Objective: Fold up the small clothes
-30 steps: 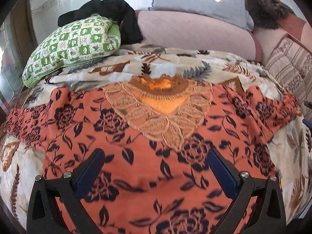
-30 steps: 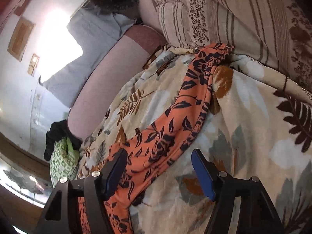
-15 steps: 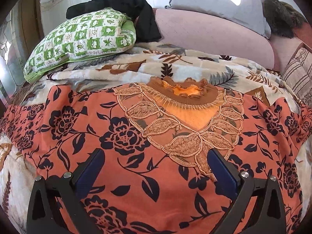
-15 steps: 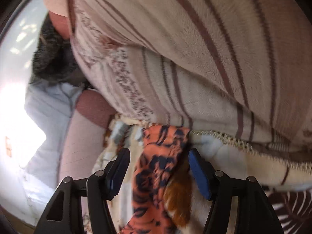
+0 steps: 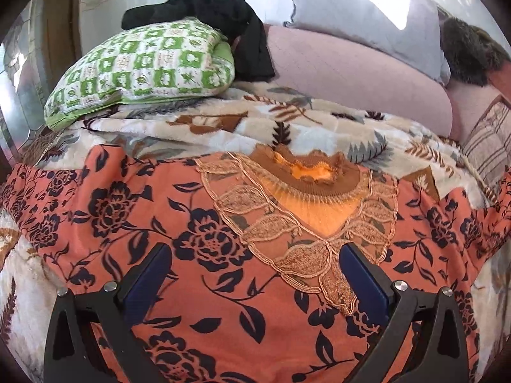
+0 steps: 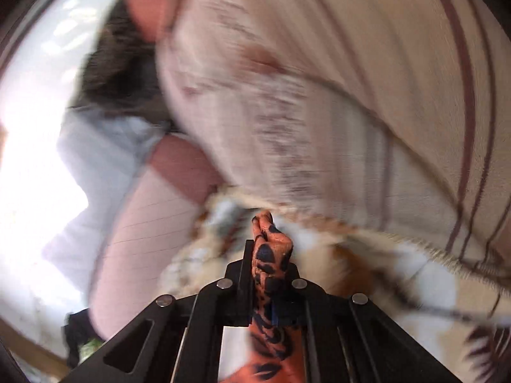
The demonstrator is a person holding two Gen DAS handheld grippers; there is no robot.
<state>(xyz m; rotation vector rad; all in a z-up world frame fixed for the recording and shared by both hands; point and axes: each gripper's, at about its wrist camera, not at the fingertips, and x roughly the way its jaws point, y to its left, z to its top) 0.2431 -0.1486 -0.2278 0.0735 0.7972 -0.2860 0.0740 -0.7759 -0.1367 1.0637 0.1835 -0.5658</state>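
Observation:
An orange top with black flowers lies spread flat on a leaf-print blanket, its tan lace neckline facing away from me. My left gripper is open and hovers low over the chest, just below the neckline, holding nothing. My right gripper is shut on the tip of the top's right sleeve, which bunches up between the jaws. The right wrist view is blurred by motion.
A green checked pillow with a black garment on it lies at the back left. A pink bolster and a grey pillow line the back. A striped cushion stands close behind the right gripper.
My right gripper moved up to the sleeve end and closed on it. My left gripper drifted forward and left over the top, staying open.

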